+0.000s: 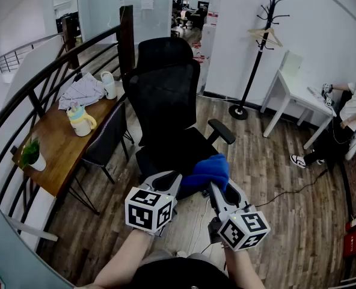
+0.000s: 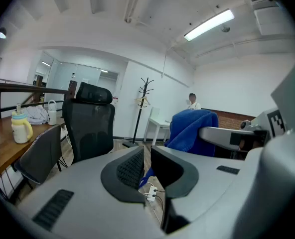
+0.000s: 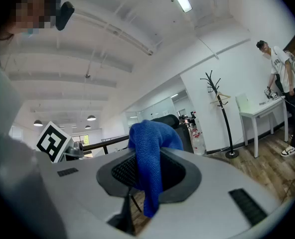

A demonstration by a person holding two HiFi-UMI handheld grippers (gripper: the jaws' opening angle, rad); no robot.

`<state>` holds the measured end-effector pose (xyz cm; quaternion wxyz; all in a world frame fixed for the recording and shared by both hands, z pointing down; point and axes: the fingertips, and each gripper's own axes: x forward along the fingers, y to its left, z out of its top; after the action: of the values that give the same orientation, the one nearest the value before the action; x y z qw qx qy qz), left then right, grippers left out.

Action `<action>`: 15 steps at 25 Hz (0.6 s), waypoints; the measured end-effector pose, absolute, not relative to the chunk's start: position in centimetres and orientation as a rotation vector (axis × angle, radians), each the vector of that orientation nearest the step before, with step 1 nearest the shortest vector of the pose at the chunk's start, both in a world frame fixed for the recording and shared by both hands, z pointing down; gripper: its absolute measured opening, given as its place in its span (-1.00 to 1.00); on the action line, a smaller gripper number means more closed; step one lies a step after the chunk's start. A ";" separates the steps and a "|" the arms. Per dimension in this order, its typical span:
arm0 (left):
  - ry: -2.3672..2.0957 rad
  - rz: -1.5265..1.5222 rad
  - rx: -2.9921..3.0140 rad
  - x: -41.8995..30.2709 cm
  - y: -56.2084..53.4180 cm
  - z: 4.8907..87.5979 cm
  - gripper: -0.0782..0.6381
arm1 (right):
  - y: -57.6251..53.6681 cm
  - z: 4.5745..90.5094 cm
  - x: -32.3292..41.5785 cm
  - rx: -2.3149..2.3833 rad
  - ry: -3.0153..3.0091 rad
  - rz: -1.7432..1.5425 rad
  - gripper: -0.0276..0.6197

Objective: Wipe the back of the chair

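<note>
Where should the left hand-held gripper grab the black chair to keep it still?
Probably the backrest's left rim. The black chair faces you, its back broad but thin-edged, so the left hand-held gripper can pinch it from the left. The right hand-held gripper holds the blue cloth.

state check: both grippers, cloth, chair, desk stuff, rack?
Left gripper: jaws slightly apart, empty.
Right gripper: shut on cloth.
Cloth: bunched, hanging from the jaws, clear of the chair back.
Chair: upright.
Mug: upright on desk.
Coat rack: upright, one hanger on it.
</note>
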<state>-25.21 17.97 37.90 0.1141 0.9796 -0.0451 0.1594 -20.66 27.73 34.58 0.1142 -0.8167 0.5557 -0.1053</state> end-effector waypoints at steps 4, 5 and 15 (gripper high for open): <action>-0.144 0.476 2.858 -25.6 17.7 38.7 -0.63 | 27.5 35.1 -20.8 -2.398 1.629 -0.314 -0.61; -0.153 0.476 2.852 -25.8 17.6 38.9 -0.63 | 27.5 35.3 -20.9 -2.399 1.627 -0.319 -0.61; -0.160 0.496 2.833 -26.5 17.5 39.5 -0.63 | 28.2 36.0 -20.9 -2.427 1.586 -0.342 -0.61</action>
<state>-26.48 17.47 39.52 0.1300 0.9751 -0.0550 0.1708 -20.86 28.17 35.97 0.1111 -0.8262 0.5399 -0.1163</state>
